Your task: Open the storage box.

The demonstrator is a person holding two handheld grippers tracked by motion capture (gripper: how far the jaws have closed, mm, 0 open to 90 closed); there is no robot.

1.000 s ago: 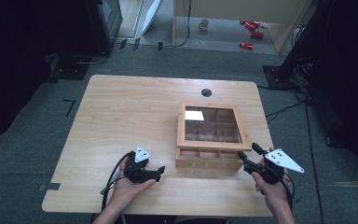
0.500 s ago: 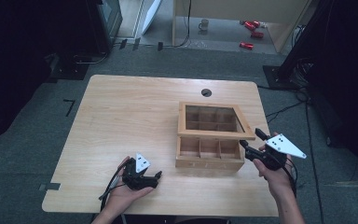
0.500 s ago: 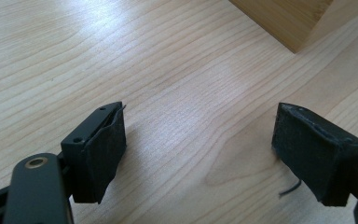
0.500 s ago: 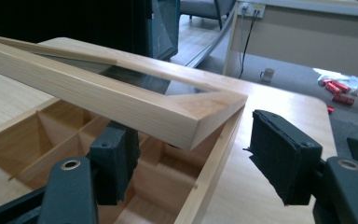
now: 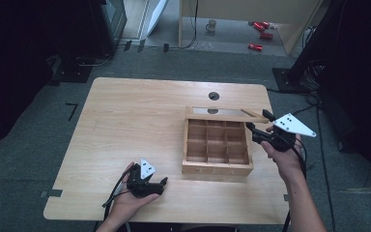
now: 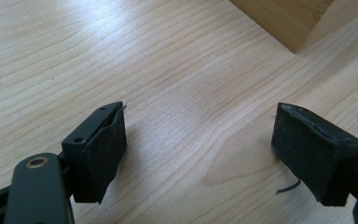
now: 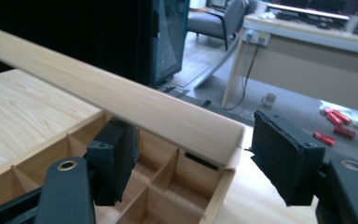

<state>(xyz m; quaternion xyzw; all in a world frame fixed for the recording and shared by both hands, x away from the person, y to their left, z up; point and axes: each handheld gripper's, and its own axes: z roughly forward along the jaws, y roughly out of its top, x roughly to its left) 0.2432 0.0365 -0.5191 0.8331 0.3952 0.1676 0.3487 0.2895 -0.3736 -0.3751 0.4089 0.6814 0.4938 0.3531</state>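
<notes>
A wooden box (image 5: 217, 166) with several empty compartments stands right of the table's middle. Its glass-paned lid (image 5: 224, 114) is swung up at the back. My right gripper (image 5: 259, 121) is at the lid's right end. In the right gripper view the lid's wooden edge (image 7: 121, 100) runs between the jaws of the right gripper (image 7: 191, 123). They have just been opening and leave a gap beside the right pad (image 7: 279, 154). My left gripper (image 5: 160, 182) lies on the table left of the box, and the left gripper (image 6: 198, 121) stands open over bare wood near the box's corner (image 6: 289, 18).
The table (image 5: 125, 121) has a cable hole (image 5: 214, 95) behind the box. On the floor beyond the table lie red cans (image 5: 256, 47) and a mug (image 5: 212, 24) beside a desk. Dark equipment stands at the far left and right.
The lid, flat on the box a second ago, has swung up to stand at the back. My right gripper rose and moved away along the box's right side with it. The left hand barely shifted.
</notes>
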